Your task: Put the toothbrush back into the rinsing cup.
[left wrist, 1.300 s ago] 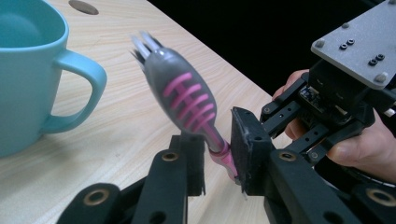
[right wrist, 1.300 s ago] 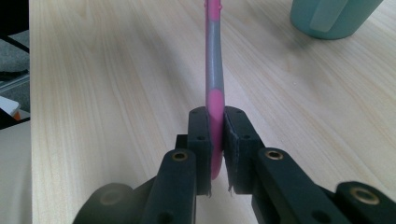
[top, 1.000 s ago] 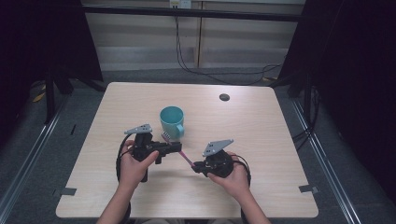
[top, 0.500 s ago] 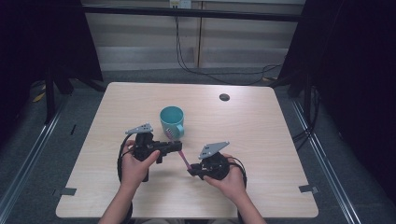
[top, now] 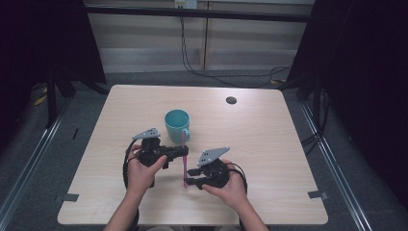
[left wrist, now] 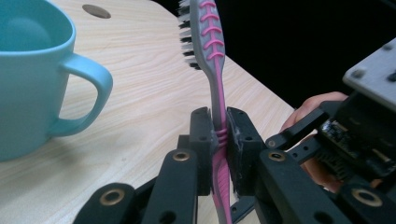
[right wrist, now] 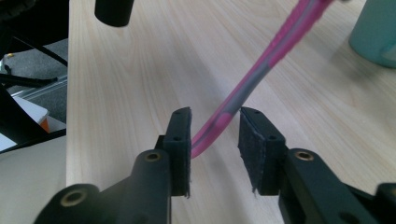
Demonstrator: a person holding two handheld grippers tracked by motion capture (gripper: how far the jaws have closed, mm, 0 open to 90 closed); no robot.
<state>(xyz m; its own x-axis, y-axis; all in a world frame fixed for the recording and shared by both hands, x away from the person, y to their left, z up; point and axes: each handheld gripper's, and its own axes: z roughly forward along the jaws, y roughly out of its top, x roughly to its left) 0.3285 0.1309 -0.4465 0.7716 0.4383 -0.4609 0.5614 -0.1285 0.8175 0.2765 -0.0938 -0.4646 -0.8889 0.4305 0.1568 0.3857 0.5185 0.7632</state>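
High view: the pink toothbrush (top: pixel 184 159) hangs between both tools, its long axis running almost straight from 12 to 6 o'clock, head up near the handle of the teal mug (top: pixel 177 125), tail down by the right gripper (top: pixel 188 180). The left gripper (top: pixel 183 151) reaches in from 9 o'clock and crosses the shaft near its middle; the mug stands just beyond it at 12 o'clock, so the left hand is the nearer one for carrying the brush to the mug. The pale wooden table (top: pixel 269 159) is otherwise bare but for a small dark disc (top: pixel 231 100) toward 1 o'clock; dark curtains, a rail and trailing cables close off the room behind.

Left gripper view: the pads clamp the toothbrush firmly on its ribbed pink grip (left wrist: pixel 218 140), the bristled head (left wrist: pixel 196 32) rising to 12 o'clock and facing left toward the mug (left wrist: pixel 32 79), whose handle sits at 9 o'clock. The other tool and a hand show at 3 o'clock.

Right gripper view: the jaws have just been opening; the tail of the toothbrush (right wrist: pixel 219 122) lies between the pads, still brushing the left one, apart from the right. The shaft climbs toward 1 o'clock, where the mug's wall (right wrist: pixel 378 32) stands. By my reading, the handover to the left tool is nearly complete.
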